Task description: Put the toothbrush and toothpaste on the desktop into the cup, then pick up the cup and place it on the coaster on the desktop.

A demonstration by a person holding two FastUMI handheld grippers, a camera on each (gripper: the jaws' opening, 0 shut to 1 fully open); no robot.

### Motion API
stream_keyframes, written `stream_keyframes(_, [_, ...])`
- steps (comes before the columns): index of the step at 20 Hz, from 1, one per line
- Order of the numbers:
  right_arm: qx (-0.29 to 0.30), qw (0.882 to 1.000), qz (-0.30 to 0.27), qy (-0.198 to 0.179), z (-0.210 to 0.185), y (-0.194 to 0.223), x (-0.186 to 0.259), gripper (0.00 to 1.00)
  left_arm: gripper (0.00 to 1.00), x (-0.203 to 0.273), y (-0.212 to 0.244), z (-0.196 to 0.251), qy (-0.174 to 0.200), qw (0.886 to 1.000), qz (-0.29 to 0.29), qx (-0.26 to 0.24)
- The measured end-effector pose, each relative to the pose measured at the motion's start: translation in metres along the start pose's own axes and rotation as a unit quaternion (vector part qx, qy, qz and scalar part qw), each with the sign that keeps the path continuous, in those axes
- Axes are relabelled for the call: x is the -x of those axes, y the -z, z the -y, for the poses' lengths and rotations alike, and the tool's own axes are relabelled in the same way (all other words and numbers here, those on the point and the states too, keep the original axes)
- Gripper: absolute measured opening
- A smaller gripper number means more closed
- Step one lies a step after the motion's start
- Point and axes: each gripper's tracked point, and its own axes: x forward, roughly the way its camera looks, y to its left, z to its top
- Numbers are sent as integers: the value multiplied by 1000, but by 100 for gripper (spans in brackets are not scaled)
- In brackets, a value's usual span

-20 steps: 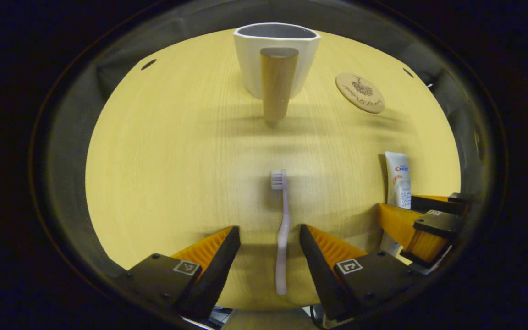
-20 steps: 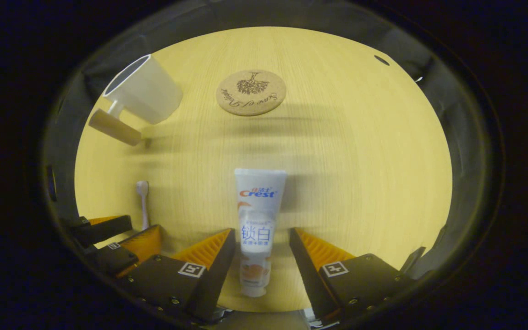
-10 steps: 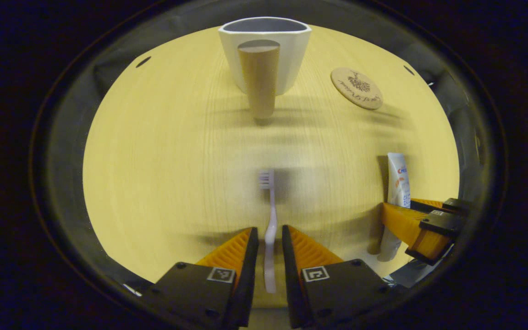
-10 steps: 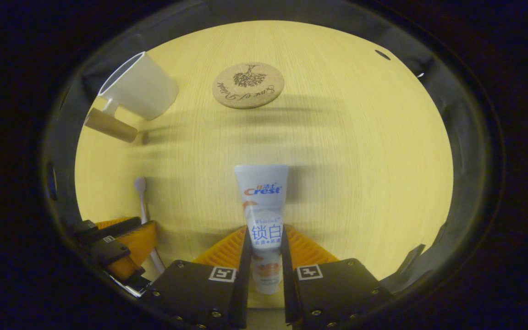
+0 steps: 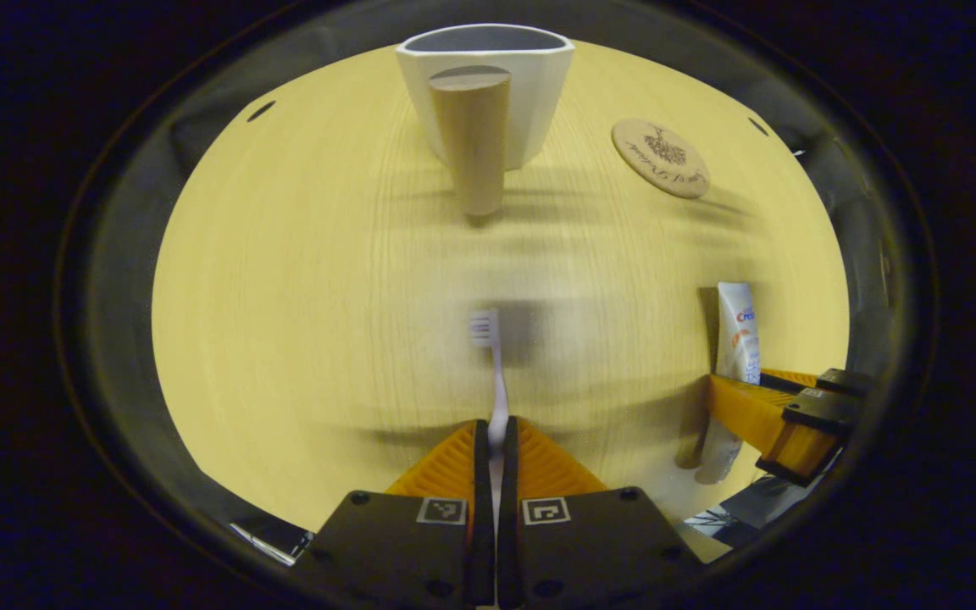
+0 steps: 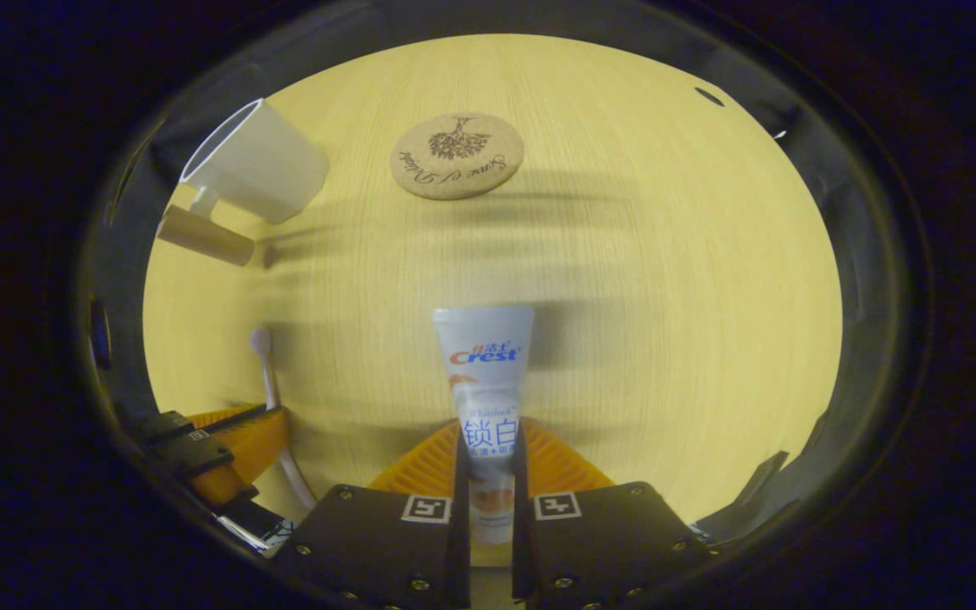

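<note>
A pale pink toothbrush [image 5: 492, 364] points its bristles away from me, and my left gripper [image 5: 496, 440] is shut on its handle. My right gripper [image 6: 488, 449] is shut on the lower part of a white toothpaste tube [image 6: 484, 356]. Far across the round wooden table stands a white cup [image 5: 492, 80] with a wooden handle [image 5: 471, 140] facing me. A round cork coaster [image 5: 660, 158] lies to its right. In the right gripper view the cup [image 6: 251, 165] is at upper left, the coaster [image 6: 457, 156] straight ahead, and the left gripper [image 6: 230, 445] with the toothbrush [image 6: 266, 368] at lower left.
The right gripper [image 5: 780, 411] with the toothpaste tube [image 5: 734, 339] stands at the lower right in the left gripper view. The light wood tabletop [image 5: 302, 280] stretches open between the grippers and the cup. Dark cloth rings the table edge.
Both grippers have closed from wide open: the left onto the toothbrush handle, the right onto the toothpaste tube. Both views have shifted slightly as the grippers moved.
</note>
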Motion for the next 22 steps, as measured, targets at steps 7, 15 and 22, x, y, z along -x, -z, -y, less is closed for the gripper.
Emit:
stream_keyframes(7, [-8, 1000, 3, -2, 10, 1, 4, 21, 10, 11, 12, 3, 22, 1000, -3, 18])
stream_keyframes(15, [-27, 999, 27, -11, 22, -6, 23, 21, 10, 67, -15, 24, 62, 996, 50, 28])
stream_keyframes(22, [-27, 999, 33, -22, 21, -4, 30, 21, 10, 157, -91, 47, 100, 985, 134, 39])
